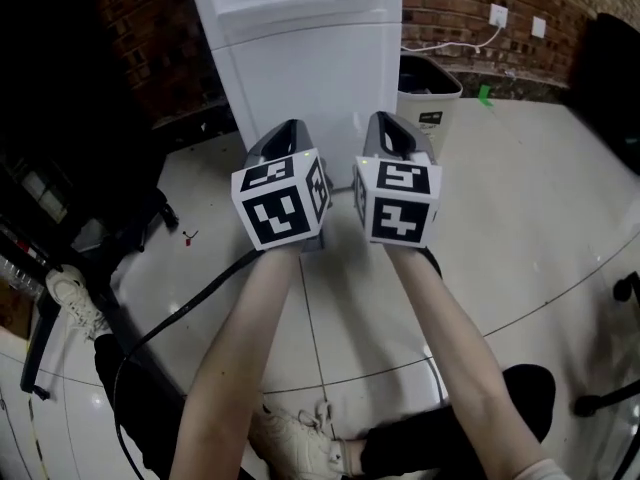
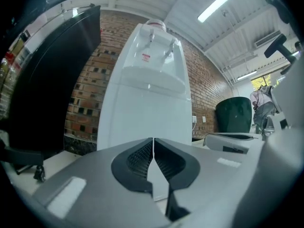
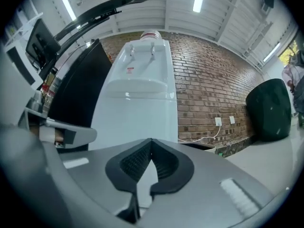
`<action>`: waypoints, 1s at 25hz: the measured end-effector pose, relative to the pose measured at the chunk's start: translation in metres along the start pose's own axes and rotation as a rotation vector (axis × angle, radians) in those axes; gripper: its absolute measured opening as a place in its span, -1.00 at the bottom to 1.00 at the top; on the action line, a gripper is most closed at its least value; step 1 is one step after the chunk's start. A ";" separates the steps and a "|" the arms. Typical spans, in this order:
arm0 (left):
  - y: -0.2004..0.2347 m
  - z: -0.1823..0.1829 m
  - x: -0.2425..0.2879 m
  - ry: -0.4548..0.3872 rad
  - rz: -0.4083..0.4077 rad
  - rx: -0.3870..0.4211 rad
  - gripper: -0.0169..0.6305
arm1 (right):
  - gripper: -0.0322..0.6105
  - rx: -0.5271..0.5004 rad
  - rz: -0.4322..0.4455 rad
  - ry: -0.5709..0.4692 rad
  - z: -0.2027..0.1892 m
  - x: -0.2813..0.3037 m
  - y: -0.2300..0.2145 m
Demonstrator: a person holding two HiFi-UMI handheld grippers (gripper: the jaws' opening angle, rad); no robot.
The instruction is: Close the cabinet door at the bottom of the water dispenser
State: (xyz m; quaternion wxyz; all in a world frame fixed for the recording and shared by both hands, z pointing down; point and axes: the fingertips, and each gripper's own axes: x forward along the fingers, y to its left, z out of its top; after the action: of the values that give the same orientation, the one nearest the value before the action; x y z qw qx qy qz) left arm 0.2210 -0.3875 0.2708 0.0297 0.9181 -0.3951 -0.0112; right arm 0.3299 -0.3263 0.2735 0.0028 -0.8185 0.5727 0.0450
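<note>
The white water dispenser [image 1: 300,28] stands against the brick wall, straight ahead of both grippers. Its bottom cabinet door [image 1: 315,93] looks flat and flush with the body, with no gap showing. My left gripper [image 1: 290,128] and right gripper [image 1: 386,120] are held side by side, level, a short way in front of the door and apart from it. In the left gripper view the jaws meet at the tips of my left gripper [image 2: 153,139] with nothing between them. The right gripper [image 3: 151,139] is likewise shut and empty, with the door [image 3: 137,120] behind it.
A waste bin with a white lid [image 1: 428,93] stands just right of the dispenser, below a wall socket [image 1: 498,14] and its cord. A dark cabinet [image 2: 52,80] is at the left. A black cable [image 1: 190,303] runs over the pale floor, and a chair base [image 1: 600,400] is at the right.
</note>
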 end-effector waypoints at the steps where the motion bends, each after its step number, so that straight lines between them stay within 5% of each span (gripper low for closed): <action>1: -0.002 0.010 -0.013 -0.010 -0.003 0.004 -0.89 | -0.90 0.008 0.010 -0.004 0.007 -0.012 0.007; 9: -0.002 0.089 -0.122 -0.123 0.023 -0.005 -0.89 | -0.90 0.027 0.080 -0.105 0.082 -0.102 0.054; 17: -0.008 0.080 -0.218 -0.115 0.045 -0.044 -0.89 | -0.90 -0.055 0.208 -0.141 0.102 -0.200 0.097; 25: -0.015 0.069 -0.239 -0.143 0.024 0.002 -0.91 | -0.90 -0.013 0.239 -0.131 0.097 -0.214 0.114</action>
State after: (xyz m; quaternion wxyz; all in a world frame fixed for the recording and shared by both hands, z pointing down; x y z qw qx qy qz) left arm 0.0641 -0.2070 0.2000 0.0005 0.9102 -0.4072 -0.0759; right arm 0.1434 -0.1594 0.1992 0.0292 -0.7399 0.6642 0.1021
